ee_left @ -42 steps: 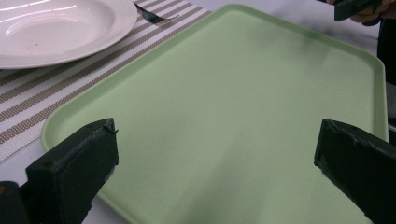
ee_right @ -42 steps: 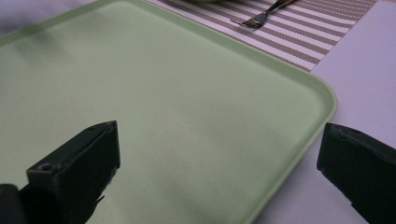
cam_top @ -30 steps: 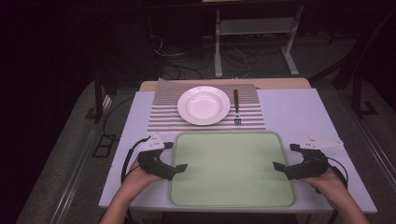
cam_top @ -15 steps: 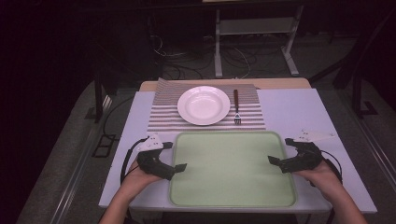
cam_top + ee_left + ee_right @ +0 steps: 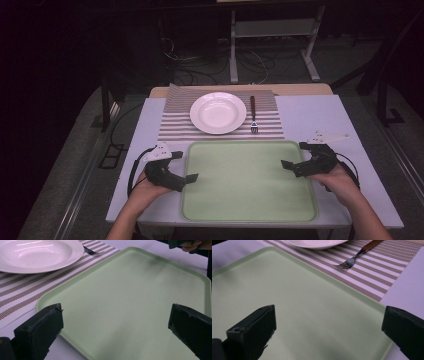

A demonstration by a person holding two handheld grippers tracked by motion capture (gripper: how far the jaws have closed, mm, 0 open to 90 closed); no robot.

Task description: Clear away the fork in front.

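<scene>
A pale green tray (image 5: 250,200) lies on the white table in front of the person. Behind it a white plate (image 5: 218,112) and a fork (image 5: 253,116) rest on a striped placemat (image 5: 175,127). My left gripper (image 5: 184,166) is open over the tray's left edge, held by the left hand. My right gripper (image 5: 294,155) is open over the tray's right edge. In the left gripper view the left gripper (image 5: 117,325) spans bare tray (image 5: 130,297), with the plate (image 5: 37,255) beyond. In the right gripper view the right gripper (image 5: 329,325) stands over the tray (image 5: 299,302), near the fork (image 5: 352,261).
The white table (image 5: 310,115) has bare surface on both sides of the tray. A metal stand (image 5: 272,35) and cables lie on the dark floor behind the table. The table's front edge runs just below the tray.
My right gripper has moved left and a little forward, from beside the tray to over its right edge. The left gripper has barely shifted.
</scene>
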